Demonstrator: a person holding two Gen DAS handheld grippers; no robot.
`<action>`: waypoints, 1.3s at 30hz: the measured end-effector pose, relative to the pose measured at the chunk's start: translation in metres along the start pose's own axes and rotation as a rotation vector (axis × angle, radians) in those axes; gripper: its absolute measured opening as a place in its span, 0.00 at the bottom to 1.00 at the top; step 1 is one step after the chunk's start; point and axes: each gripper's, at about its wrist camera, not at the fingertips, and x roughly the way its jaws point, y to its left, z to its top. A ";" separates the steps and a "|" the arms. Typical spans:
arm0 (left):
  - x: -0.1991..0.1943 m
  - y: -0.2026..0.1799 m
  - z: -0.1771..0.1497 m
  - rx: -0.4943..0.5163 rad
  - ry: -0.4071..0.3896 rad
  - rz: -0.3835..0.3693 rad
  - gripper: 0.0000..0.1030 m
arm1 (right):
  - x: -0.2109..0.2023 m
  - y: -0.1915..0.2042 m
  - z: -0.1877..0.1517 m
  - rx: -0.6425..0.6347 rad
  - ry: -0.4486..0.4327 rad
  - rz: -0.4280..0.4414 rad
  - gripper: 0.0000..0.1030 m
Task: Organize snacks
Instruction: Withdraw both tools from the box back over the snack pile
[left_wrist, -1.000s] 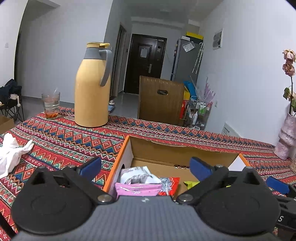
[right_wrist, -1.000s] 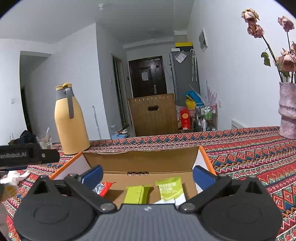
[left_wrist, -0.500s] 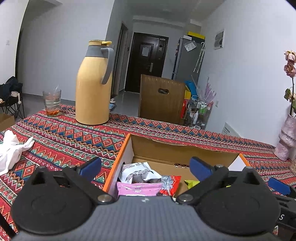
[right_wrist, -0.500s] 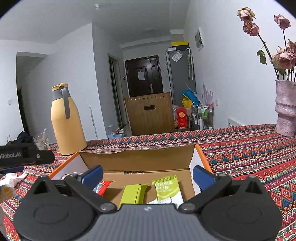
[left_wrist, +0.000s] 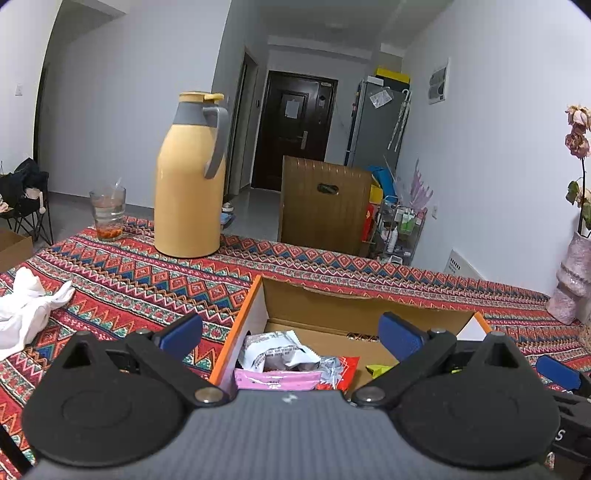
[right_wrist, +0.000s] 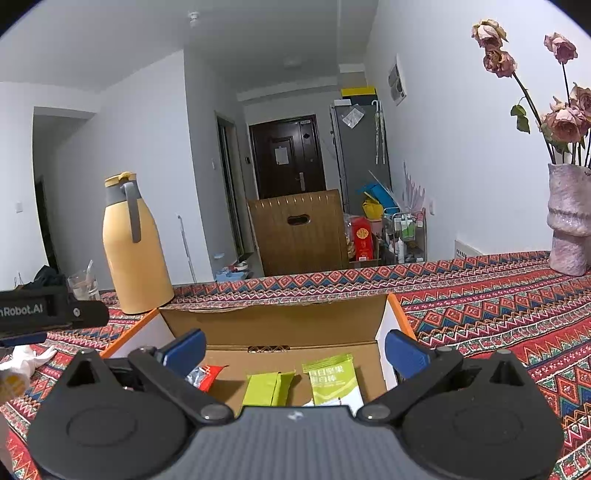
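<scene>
An open cardboard box with orange edges sits on the patterned tablecloth. At its left end lie a pink packet, a crumpled silver-white wrapper and a red packet. Two green packets lie toward its right end. My left gripper hovers open above the box's left end, empty. Over the box's near side my right gripper is open too, with nothing between its fingers.
A yellow thermos jug and a glass stand on the far left of the table. A white cloth lies at the left. A pink vase of dried flowers stands far right. A wooden chair back is behind the table.
Both grippers have pulled back and up slightly, so more of the box's inside shows. Both stay open and the packets have not moved.
</scene>
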 end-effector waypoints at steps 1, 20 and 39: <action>-0.003 0.000 0.001 0.001 -0.001 0.000 1.00 | -0.001 0.001 0.001 -0.002 -0.004 0.000 1.00; -0.063 0.040 -0.022 0.022 0.041 0.018 1.00 | -0.065 0.016 0.003 -0.032 -0.016 0.003 1.00; -0.083 0.074 -0.093 0.068 0.133 0.022 1.00 | -0.111 0.010 -0.056 -0.023 0.114 -0.018 1.00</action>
